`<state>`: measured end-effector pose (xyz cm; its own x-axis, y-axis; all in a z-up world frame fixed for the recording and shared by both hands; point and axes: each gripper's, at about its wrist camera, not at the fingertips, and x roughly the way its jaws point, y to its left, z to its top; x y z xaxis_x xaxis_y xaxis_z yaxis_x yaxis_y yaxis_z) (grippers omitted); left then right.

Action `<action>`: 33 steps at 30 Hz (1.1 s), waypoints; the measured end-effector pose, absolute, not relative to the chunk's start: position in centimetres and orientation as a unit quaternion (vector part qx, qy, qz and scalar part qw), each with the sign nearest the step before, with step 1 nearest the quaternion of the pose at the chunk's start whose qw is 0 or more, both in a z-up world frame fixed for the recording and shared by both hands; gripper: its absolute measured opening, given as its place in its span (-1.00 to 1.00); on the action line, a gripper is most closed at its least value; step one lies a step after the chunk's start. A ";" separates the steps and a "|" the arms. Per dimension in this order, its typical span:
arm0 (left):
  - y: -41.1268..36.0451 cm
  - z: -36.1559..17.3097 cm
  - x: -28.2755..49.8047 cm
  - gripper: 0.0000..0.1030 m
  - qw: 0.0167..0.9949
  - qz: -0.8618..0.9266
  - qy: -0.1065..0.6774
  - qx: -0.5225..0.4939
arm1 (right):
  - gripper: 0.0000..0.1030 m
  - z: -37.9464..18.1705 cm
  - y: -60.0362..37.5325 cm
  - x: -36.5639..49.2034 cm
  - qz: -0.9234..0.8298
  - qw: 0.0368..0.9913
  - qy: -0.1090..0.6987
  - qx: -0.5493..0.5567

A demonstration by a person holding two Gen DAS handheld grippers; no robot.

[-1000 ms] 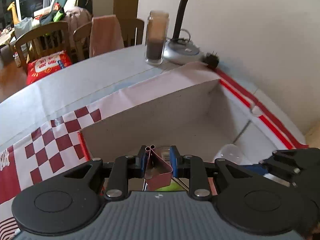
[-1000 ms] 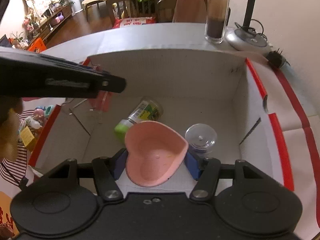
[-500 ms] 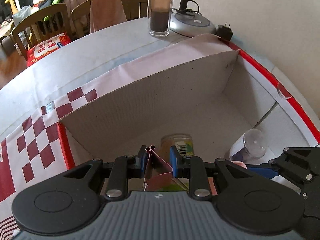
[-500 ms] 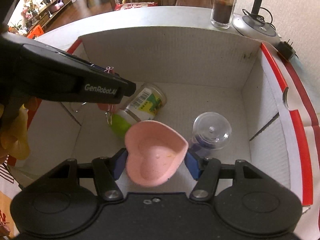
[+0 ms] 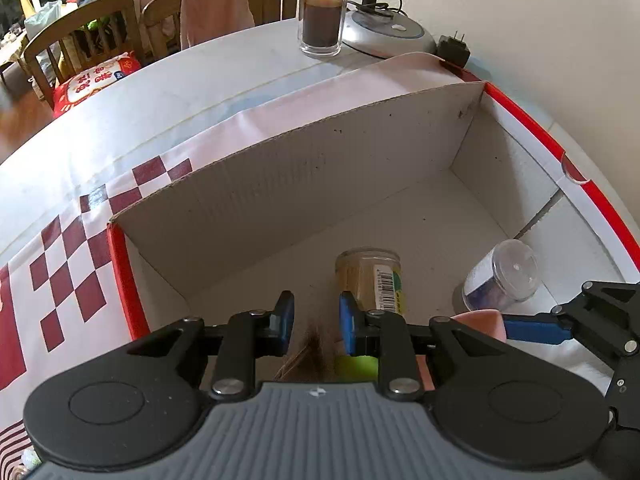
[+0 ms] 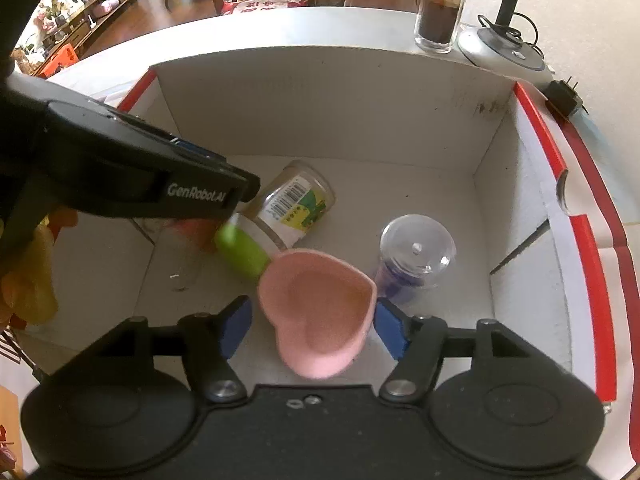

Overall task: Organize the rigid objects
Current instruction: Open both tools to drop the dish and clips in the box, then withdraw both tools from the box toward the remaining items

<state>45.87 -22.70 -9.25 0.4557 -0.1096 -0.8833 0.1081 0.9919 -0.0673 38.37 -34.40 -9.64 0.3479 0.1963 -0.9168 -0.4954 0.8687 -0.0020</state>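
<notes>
Both tools hang over a big cardboard box (image 6: 320, 100) that sits on the table (image 5: 160, 92).

The right tool (image 6: 310, 326) has its blue fingers (image 6: 236, 326) spread wide apart. A pink heart dish (image 6: 318, 312) is between them, but it looks blurry and tipped, and the fingers do not seem to touch it. My guess is that the dish is dropping into the box, right below the tool and near the front wall.

The left tool (image 5: 316, 318) is open too, with nothing held between its fingers. Under it there is a blurry pinkish thing (image 6: 192, 232) that looks like it is falling. I cannot tell what it is.

Inside the box there is a jar with a green lid (image 6: 280, 220). It lies on its side. Its long way runs from the left tool's side toward the back of the box, with the lid end close to the left tool. The heart dish is just beside the green lid. A clear round cup with blue stuff in it (image 6: 416, 256) lies tipped over just to the right of the dish, closer to the right tool.

Outside the box, at the back of the table, stand a tall glass with dark stuff (image 5: 322, 16) and a lamp base (image 5: 388, 32).

I think both tools next need to lift up out of the box, and they are close together, so they should take care not to bump.
</notes>
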 end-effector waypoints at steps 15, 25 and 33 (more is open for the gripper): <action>-22.4 -6.7 43.2 -0.48 0.868 -0.075 0.490 -0.026 | 0.46 -8.3 -34.7 37.7 0.216 0.819 0.514 -0.137; -20.6 -3.8 40.0 -0.48 0.887 -0.084 0.451 -0.040 | 0.50 -6.0 -34.7 35.9 0.216 0.837 0.486 -0.126; -17.7 -1.5 36.0 -0.47 0.910 -0.080 0.405 -0.044 | 0.53 -3.4 -34.6 32.9 0.225 0.862 0.447 -0.083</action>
